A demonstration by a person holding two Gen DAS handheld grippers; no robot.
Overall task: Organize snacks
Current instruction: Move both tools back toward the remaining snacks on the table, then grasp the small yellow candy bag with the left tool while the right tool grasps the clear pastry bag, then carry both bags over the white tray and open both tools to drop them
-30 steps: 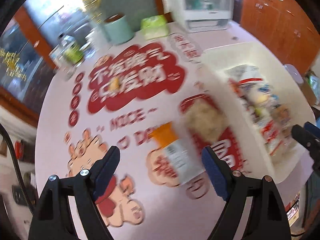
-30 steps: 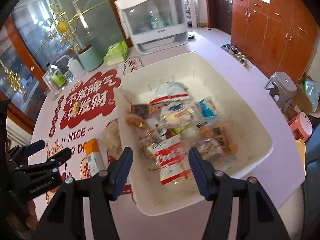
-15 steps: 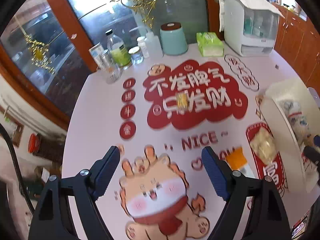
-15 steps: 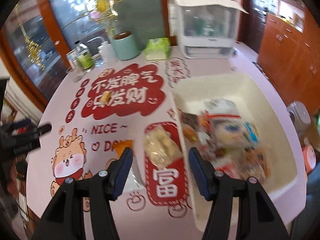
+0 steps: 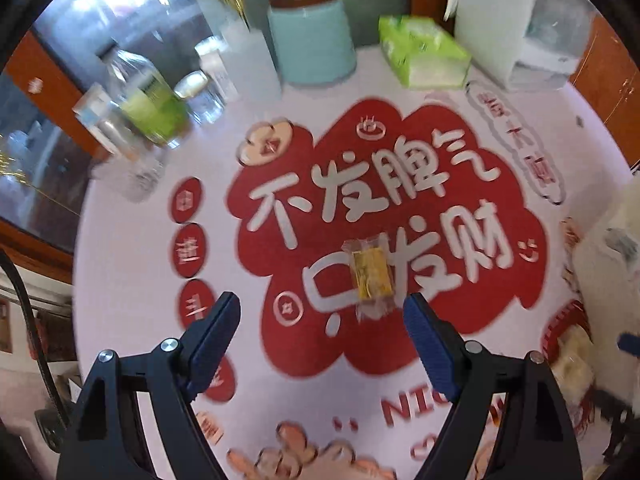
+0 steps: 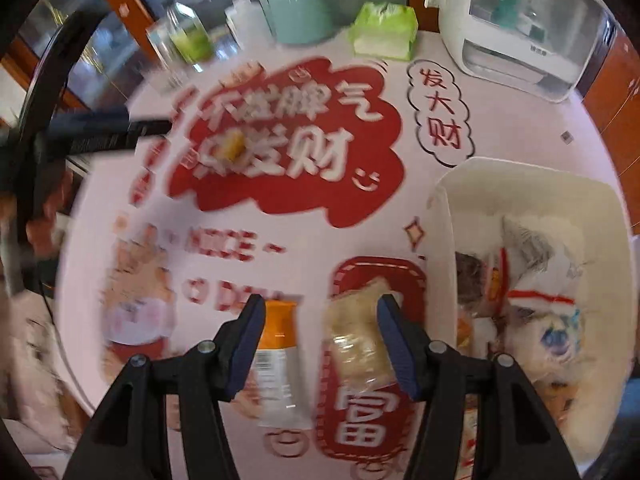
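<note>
A small yellow snack in clear wrap (image 5: 370,276) lies on the red print of the table mat, just ahead of my left gripper (image 5: 322,316), which stands open and holds nothing. The same yellow snack (image 6: 232,146) shows blurred in the right wrist view, with the left gripper's arm (image 6: 100,134) beside it. My right gripper (image 6: 320,320) is open above two packets on the mat: an orange-topped packet (image 6: 280,356) by its left finger and a clear bag of pale snacks (image 6: 358,340) by its right finger. The white bin (image 6: 444,216) at right holds several wrapped snacks.
At the table's far edge stand a teal canister (image 5: 312,36), a green tissue pack (image 5: 424,56), a white appliance (image 6: 520,28), a bottle with a green label (image 5: 148,104) and glass jars. The bin's corner (image 5: 600,248) shows at the right of the left wrist view.
Both hands swung left, away from the bin. The left gripper came close over the yellow snack; the right gripper left the bin and now hangs over the two packets on the mat.
</note>
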